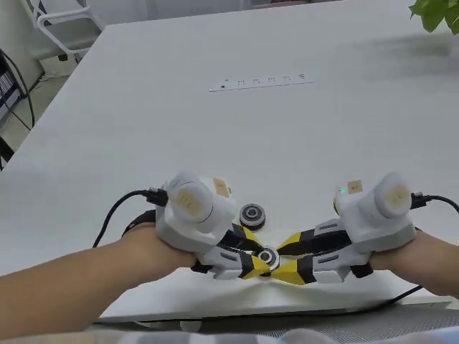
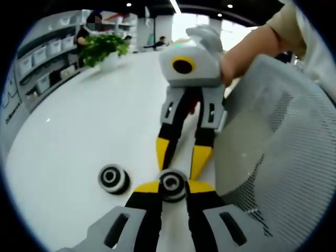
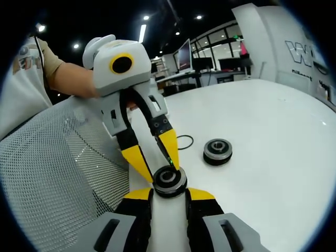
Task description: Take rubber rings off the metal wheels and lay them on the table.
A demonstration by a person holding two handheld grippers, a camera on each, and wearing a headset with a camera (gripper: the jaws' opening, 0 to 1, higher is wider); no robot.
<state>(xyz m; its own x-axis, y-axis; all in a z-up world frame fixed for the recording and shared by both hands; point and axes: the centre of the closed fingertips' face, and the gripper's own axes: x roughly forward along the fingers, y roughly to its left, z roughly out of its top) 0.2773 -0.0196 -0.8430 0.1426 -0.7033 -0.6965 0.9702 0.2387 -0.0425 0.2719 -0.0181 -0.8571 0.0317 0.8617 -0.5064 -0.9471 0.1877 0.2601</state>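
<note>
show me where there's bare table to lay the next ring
Wide bare table between the loose wheel and the white strip. Crowded at the near edge, where left gripper and right gripper meet on the held wheel.

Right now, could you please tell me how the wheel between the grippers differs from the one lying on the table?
The held wheel is pinched by the left gripper and right gripper; the free wheel lies untouched on the table. The held wheel is nearer the table edge, the free wheel farther in. Both are round metal wheels with dark bands.
</note>
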